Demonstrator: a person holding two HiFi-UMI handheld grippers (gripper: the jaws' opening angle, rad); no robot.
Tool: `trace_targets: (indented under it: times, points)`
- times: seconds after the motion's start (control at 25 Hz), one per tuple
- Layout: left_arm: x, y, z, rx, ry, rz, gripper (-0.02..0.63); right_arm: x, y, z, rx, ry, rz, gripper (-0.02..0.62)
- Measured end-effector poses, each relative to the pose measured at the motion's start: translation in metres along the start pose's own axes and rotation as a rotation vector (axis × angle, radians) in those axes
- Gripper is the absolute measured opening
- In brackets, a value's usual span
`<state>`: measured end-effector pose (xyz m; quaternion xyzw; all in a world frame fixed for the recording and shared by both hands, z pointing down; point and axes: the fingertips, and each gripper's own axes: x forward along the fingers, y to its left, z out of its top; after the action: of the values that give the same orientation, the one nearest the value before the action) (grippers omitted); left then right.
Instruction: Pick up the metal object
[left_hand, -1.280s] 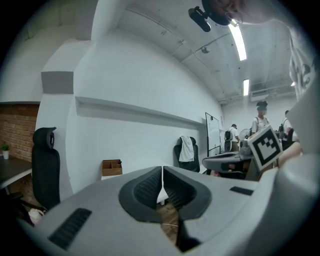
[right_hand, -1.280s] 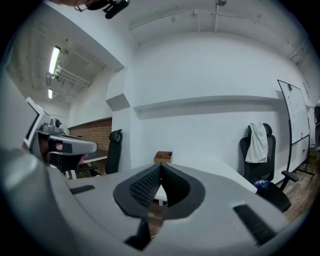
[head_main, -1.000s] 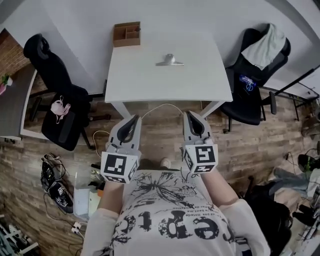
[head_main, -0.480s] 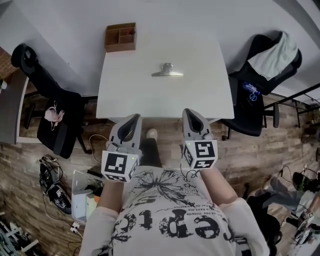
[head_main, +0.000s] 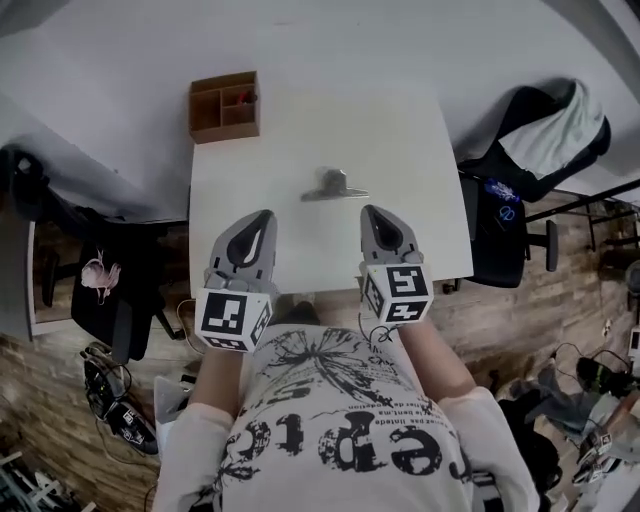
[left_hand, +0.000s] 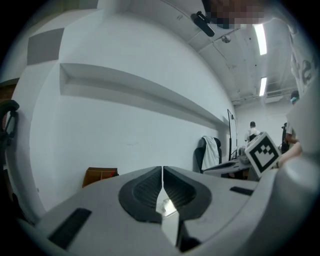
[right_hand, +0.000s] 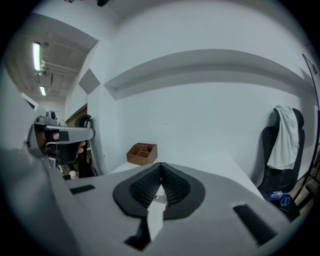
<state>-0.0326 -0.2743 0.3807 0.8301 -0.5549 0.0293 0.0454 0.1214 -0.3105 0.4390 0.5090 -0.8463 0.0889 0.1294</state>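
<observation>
- metal object (head_main: 333, 187) lies flat on the white table (head_main: 420, 150), abt mid-table, nothing touching it
- left gripper (head_main: 263, 215) hovers over the near edge, jaws pressed together, empty
- right gripper (head_main: 369, 211) same deal, jaws closed w/ nothing in them
- object sits just past both tips, roughly btwn them
- wooden organizer (head_main: 224, 105) at far left corner

The table (head_main: 420, 180) is white, box (head_main: 224, 105) brown, metal object (head_main: 333, 187) silver, left tool (head_main: 262, 216) and right tool (head_main: 369, 211) grey.
</observation>
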Motion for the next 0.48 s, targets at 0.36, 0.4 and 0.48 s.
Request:
trace_targets:
  times: [0.36,0.4,0.48]
  points:
    - [0.050,0.051,-0.008,-0.009,-0.044,-0.030,0.011,0.089,-0.010,-0.040,0.025,0.167,0.018,0.117]
    - [0.054,0.056,-0.012,-0.011,-0.041,-0.030,0.011,0.099,-0.011,-0.048,0.032,0.192,0.018,0.137]
    - [0.061,0.066,-0.019,-0.016,-0.032,-0.023,0.011,0.116,-0.014,-0.067,0.057,0.247,0.021,0.178]
